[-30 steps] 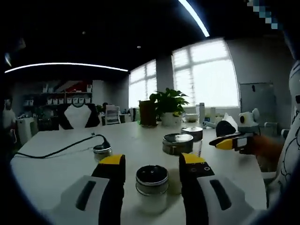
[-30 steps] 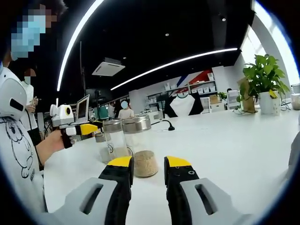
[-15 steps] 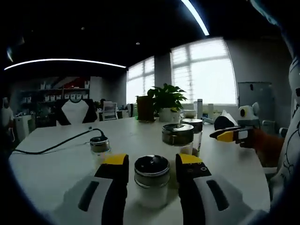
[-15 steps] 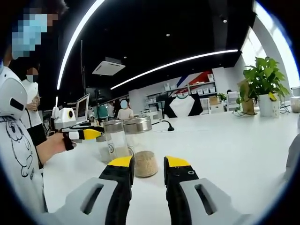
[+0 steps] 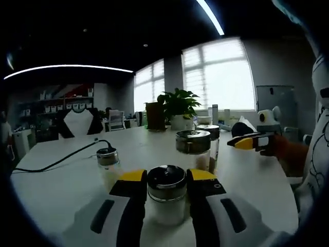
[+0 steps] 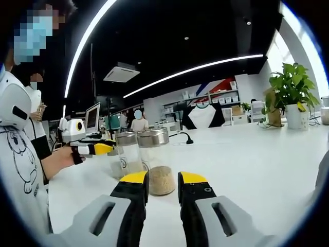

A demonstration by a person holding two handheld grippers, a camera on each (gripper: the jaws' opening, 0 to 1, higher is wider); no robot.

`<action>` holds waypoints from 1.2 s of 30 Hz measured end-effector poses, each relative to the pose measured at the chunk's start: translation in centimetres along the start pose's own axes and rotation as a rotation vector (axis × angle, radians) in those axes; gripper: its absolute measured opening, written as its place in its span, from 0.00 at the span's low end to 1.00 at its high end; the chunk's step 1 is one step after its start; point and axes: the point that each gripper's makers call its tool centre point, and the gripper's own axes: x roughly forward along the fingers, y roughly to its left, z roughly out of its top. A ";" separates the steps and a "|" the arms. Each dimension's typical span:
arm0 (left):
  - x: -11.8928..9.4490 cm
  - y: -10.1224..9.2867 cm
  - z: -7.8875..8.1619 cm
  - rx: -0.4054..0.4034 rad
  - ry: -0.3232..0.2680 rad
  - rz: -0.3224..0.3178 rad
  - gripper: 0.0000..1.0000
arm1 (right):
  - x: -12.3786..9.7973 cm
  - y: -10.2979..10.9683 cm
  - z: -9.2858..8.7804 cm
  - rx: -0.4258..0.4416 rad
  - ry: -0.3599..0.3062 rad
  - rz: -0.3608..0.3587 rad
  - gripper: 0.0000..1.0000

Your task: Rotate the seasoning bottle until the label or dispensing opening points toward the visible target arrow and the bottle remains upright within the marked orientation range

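Steel-lidded seasoning bottle (image 5: pixel 166 198) w/ left hand-held gripper (image 5: pixel 165 177) clamped on it; right hand-held gripper (image 6: pixel 163 178) slack, nr grain jar (image 6: pixel 157 164).

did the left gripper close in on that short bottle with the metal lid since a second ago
Yes. The left gripper has closed on the short bottle: its yellow tips now flank the lid closely, where a gap showed on both sides earlier.

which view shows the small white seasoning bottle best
The left gripper view: the small bottle stands upright between the left gripper jaws, lid top visible. In the right gripper view the taller jars and that gripper largely hide it.
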 end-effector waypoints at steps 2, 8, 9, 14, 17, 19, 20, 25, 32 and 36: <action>0.0 0.0 0.0 0.000 0.002 -0.005 0.32 | 0.0 0.0 0.1 -0.001 0.000 0.001 0.21; 0.1 0.4 -0.1 -0.042 0.010 -0.092 0.32 | 0.1 0.0 0.1 0.000 -0.002 0.006 0.21; 0.1 0.2 -0.1 -0.047 0.013 -0.120 0.32 | 0.1 0.1 0.1 0.002 -0.001 0.008 0.21; 0.0 0.2 -0.2 -0.023 0.055 -0.263 0.32 | 0.1 0.1 -0.2 0.000 0.008 0.009 0.21; 0.0 0.2 -0.2 0.014 0.081 -0.341 0.32 | 0.0 0.1 0.0 0.000 0.000 0.004 0.21; 0.1 0.1 -0.2 0.067 0.087 -0.373 0.32 | -0.1 0.1 0.0 0.001 -0.004 0.000 0.21; 0.2 0.1 -0.3 0.083 0.083 -0.382 0.32 | -0.1 0.1 0.0 0.002 -0.004 -0.002 0.21; 0.3 0.1 -0.3 0.081 0.072 -0.443 0.32 | -0.4 0.1 -0.1 0.000 0.001 -0.004 0.21; 0.4 -0.1 -0.4 0.040 0.087 -0.458 0.32 | -0.5 0.1 -0.1 -0.004 0.000 -0.003 0.19; 0.3 0.1 -0.4 0.024 0.079 -0.386 0.33 | -0.5 0.4 -0.2 -0.002 -0.003 0.008 0.18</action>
